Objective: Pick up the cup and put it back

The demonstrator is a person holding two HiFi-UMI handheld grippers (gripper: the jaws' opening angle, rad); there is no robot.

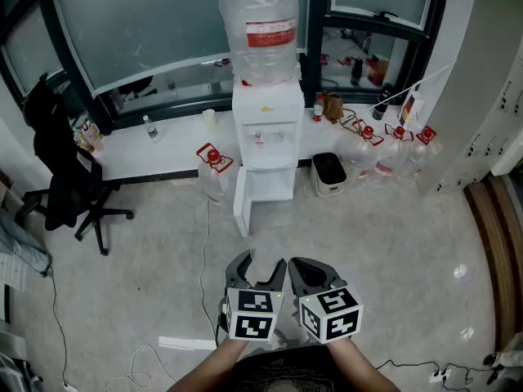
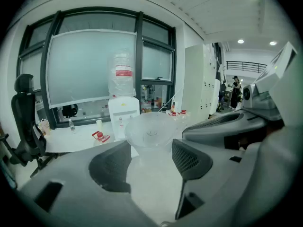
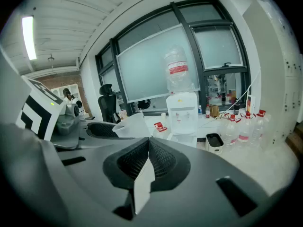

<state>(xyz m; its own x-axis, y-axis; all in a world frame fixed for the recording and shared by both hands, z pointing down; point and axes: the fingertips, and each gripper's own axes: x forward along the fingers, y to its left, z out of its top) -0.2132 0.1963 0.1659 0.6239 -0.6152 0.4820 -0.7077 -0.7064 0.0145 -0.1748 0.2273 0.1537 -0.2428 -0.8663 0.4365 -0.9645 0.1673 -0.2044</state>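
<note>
My left gripper [image 1: 260, 269] and my right gripper [image 1: 305, 268] are made of dark grey plastic with smooth, round shells. Each one has a white cube on its back, the left cube [image 1: 255, 315] and the right cube [image 1: 331, 313]. The cube sides have black square markers that look like little mazes. The pads [image 3: 163, 161] inside the jaws are black with a bumpy net pattern. My forearms [image 1: 361, 367] are bare, and I wear a dark top [image 1: 282, 376] with a pale pattern.
</note>
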